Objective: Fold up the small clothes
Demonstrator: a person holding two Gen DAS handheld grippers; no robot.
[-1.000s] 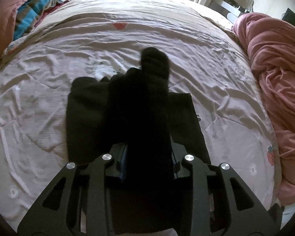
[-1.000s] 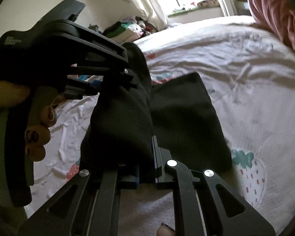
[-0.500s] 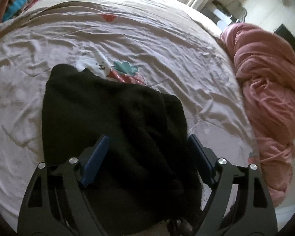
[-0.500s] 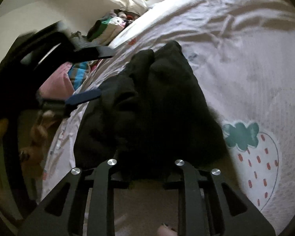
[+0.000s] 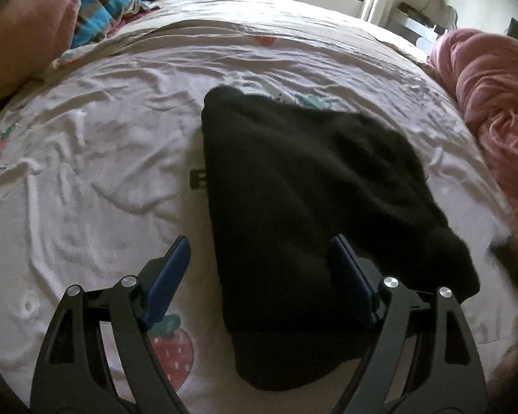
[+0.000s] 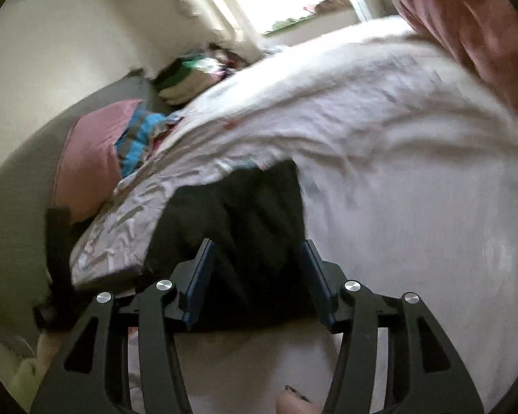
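At the far left a pink pillow (image 5: 20,31) and a blue striped cloth (image 5: 103,10) lie at the head of the bed, whose wrinkled strawberry-print sheet (image 5: 86,158) carries the black garment (image 5: 304,200) folded over near its middle. The left gripper (image 5: 262,272) hangs over the garment's near edge with jaws spread wide, pinching nothing. The right gripper (image 6: 255,272) has just been opening, the garment lying loose between its parted blue pads; a pink blanket (image 5: 493,103) is heaped at the right.

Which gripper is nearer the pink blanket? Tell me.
Right, as far as the views show. The pink blanket lies off to the right of the black garment; the left gripper hangs over the garment's left edge, the right gripper alongside.
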